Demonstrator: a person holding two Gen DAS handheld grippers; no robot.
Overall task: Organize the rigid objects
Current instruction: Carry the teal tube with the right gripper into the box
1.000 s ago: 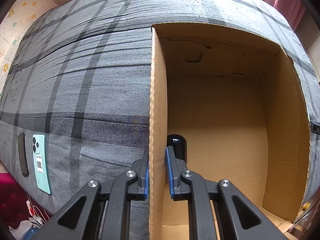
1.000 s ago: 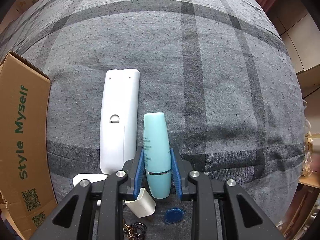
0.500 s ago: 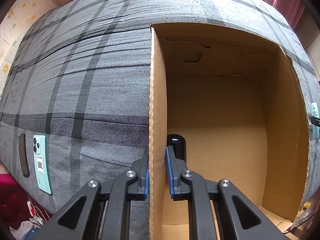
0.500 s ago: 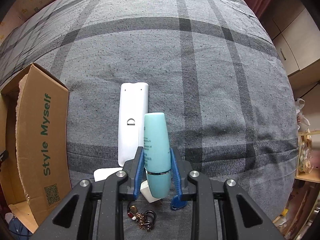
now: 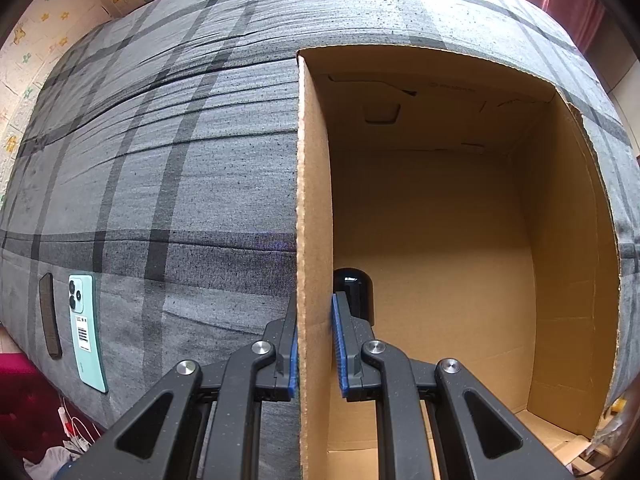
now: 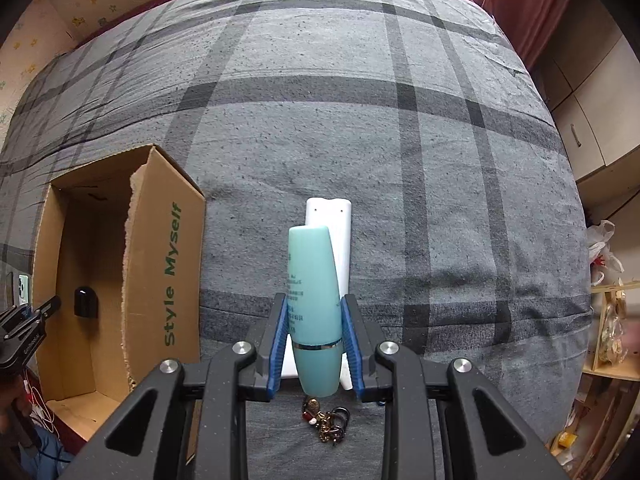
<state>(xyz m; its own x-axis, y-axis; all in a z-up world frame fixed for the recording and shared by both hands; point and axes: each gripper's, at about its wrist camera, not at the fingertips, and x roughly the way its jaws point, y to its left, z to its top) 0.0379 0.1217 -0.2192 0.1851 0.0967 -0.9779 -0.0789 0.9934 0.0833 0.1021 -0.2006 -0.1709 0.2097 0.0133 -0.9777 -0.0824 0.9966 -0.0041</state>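
While the right gripper (image 6: 314,344) is clamped on a teal bottle (image 6: 313,304), the bottle hangs above the grey plaid bed (image 6: 400,160), clear of the cover. Its long axis runs along the gripper's fingers: the rounded cap end sits back between the blue pads (image 6: 280,340), and the flat end points forward, away from the hand. Beneath it on the bed lies a white remote (image 6: 340,232), lengthwise in nearly the same direction, with a bunch of keys (image 6: 326,424) near the bottle's cap end. To the left stands an open cardboard box (image 6: 160,264) printed "Style Myself", a small black object (image 6: 85,302) on its floor. The left gripper (image 5: 314,344) is clamped on the box's left wall (image 5: 314,200), one pad outside, one inside. A mint-green phone (image 5: 85,324) lies on the bed left of the box, beside a dark slim case (image 5: 50,320).
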